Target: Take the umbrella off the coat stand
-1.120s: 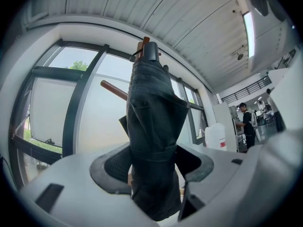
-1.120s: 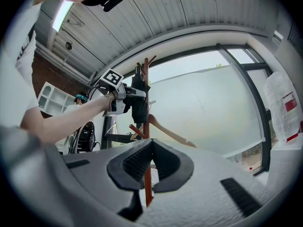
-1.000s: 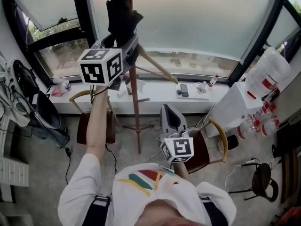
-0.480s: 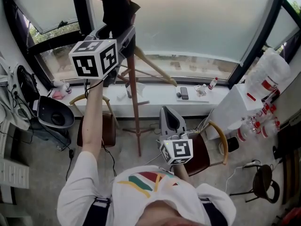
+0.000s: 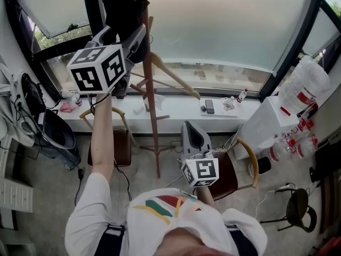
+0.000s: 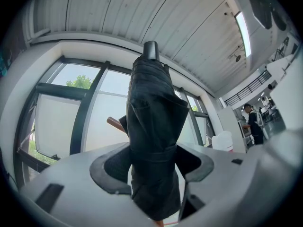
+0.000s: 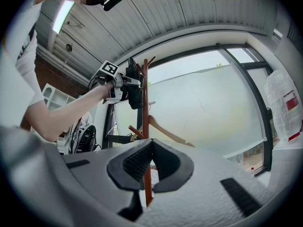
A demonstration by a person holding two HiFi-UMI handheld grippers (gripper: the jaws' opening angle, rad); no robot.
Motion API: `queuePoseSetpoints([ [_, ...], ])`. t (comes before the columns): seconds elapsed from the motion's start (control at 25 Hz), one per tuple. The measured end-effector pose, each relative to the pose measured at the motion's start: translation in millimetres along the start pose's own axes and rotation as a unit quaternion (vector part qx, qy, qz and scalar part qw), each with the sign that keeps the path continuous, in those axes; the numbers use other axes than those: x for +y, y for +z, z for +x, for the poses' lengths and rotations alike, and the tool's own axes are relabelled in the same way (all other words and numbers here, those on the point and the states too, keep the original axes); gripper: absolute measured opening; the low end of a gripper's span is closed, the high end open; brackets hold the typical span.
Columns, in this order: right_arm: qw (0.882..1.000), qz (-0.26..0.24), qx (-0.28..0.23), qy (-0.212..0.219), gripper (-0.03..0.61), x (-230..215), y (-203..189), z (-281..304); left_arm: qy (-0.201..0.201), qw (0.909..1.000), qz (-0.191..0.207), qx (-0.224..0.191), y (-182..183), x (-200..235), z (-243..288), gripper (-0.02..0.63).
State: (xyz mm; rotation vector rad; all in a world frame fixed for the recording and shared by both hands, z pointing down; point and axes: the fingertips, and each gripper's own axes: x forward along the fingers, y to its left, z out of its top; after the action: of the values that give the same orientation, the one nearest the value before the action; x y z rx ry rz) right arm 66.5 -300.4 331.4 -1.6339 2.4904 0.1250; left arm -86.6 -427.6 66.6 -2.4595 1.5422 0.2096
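A folded black umbrella [image 5: 122,7] stands upright between the jaws of my left gripper [image 5: 125,39], which is shut on its strapped lower part. The umbrella [image 6: 151,126] fills the middle of the left gripper view, with a wooden peg [image 6: 115,123] just behind it. It is held high, a little to the left of the brown wooden coat stand [image 5: 151,89]. My right gripper [image 5: 193,135] hangs low in front of me, shut on nothing. In the right gripper view its pads [image 7: 140,163] meet, and the coat stand [image 7: 146,103] and umbrella [image 7: 134,94] show beyond them.
Two wooden chairs [image 5: 109,145] [image 5: 234,169] stand either side of the stand's foot. The white windowsill [image 5: 181,108] carries a phone and small bottles. A white cabinet [image 5: 266,121] with plastic bottles is on the right, and a black stool [image 5: 297,204] at lower right.
My left gripper has risen and drifted left with the umbrella in it, so the umbrella now sits higher beside the stand's pole. The right gripper has stayed where it was.
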Motion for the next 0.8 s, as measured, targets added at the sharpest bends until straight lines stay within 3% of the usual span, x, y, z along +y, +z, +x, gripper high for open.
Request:
queuePoseSetpoints([
  [0.32,1.000,-0.002,0.007,0.017,0.000,12.6,-4.2,5.9,0.020,0.9998,0.003,-0.001,-18.2,4.1,-31.8,0.273],
  [0.8,0.998,-0.022,0.029,0.048,0.000,39.0,-19.3,18.1,0.058,0.9983,0.010,-0.001,-84.3,1.2,-99.0,0.273],
])
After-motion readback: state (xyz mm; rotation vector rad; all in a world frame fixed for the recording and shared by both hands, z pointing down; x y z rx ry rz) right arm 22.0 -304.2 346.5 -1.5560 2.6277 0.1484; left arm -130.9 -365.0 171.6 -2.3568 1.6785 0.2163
